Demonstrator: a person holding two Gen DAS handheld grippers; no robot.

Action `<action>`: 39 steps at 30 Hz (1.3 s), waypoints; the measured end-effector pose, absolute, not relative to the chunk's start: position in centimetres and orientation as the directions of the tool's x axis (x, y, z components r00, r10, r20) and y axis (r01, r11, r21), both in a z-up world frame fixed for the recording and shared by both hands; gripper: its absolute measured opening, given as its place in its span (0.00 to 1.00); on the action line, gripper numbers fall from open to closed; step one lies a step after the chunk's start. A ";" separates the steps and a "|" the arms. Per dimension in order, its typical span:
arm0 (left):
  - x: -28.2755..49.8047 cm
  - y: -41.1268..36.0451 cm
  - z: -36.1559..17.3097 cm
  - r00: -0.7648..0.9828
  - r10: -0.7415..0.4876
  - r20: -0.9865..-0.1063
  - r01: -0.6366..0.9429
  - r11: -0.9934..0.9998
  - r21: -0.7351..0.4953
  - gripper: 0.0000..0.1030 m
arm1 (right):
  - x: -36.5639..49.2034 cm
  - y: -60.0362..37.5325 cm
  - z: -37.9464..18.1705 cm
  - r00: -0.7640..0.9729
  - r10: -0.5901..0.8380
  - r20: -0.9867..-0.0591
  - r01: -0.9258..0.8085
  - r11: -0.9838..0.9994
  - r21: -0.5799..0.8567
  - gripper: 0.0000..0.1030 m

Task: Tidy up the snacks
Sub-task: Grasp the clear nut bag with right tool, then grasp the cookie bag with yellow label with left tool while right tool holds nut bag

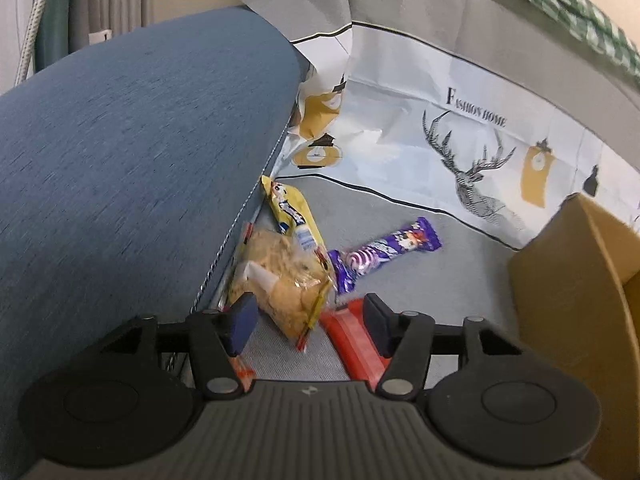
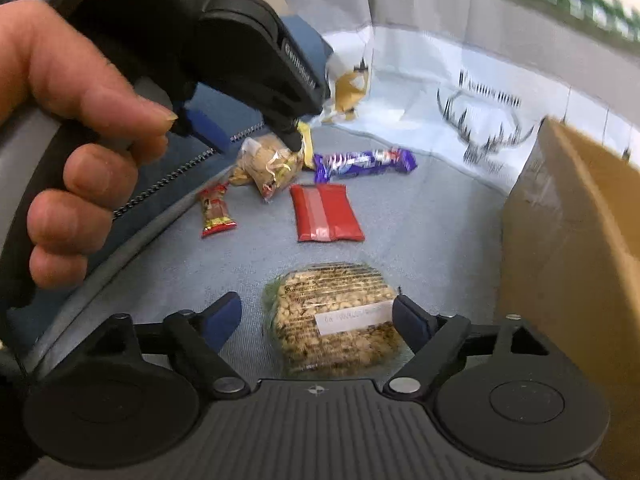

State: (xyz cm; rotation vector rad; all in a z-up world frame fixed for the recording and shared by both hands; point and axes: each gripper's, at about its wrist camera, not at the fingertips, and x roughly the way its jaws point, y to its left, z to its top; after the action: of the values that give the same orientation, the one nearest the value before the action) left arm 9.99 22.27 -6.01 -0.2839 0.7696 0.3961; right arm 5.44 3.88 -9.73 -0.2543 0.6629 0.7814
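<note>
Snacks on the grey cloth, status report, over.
Left gripper open over clear cracker bag. Right gripper open around peanut pack, not gripping. Cardboard box right. Nothing blocking.

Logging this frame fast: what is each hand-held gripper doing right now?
Left hand-held gripper: open, clear pastry bag between its fingers, not pressed.
Right hand-held gripper: open around peanut pack, not gripped.

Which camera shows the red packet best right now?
The right wrist view: the red packet lies whole and unobstructed on the grey cloth. The left wrist view shows only part of it, behind the left tool's finger.
</note>
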 end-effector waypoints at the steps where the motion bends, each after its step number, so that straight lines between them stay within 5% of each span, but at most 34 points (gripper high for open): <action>1: 10.5 22.3 -6.2 0.641 0.253 -0.725 -0.448 0.890 -0.086 0.63 | 5.8 4.1 -9.8 0.518 0.568 -0.640 -0.720 0.694 0.033 0.85; 12: 15.1 21.7 -9.0 0.549 0.387 -0.740 -0.465 0.878 0.115 0.62 | 7.6 5.0 -10.3 0.507 0.539 -0.673 -0.707 0.707 0.033 0.90; 20: 13.7 21.3 -8.5 0.565 0.425 -0.708 -0.433 0.883 0.185 0.36 | 7.5 4.5 -10.5 0.525 0.509 -0.682 -0.696 0.718 -0.001 0.90; 27: 9.2 21.3 -5.1 0.674 0.288 -0.680 -0.396 0.918 -0.004 0.31 | 7.5 4.3 -10.8 0.541 0.482 -0.690 -0.677 0.736 -0.016 0.90; 34: 5.8 22.6 -5.4 0.704 -0.115 -0.701 -0.304 0.844 -0.443 0.31 | 7.1 4.0 -11.0 0.546 0.476 -0.690 -0.678 0.734 -0.030 0.79; 39: 6.1 21.8 -6.3 0.639 -0.120 -0.759 -0.306 0.866 -0.395 0.34 | 5.8 3.5 -10.7 0.527 0.493 -0.692 -0.707 0.706 -0.036 0.77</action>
State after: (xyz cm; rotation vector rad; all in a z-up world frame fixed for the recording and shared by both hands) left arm 6.14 21.76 -6.34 -0.5293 0.8812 0.1120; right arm 5.75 3.47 -10.67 -0.3326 0.7098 0.7331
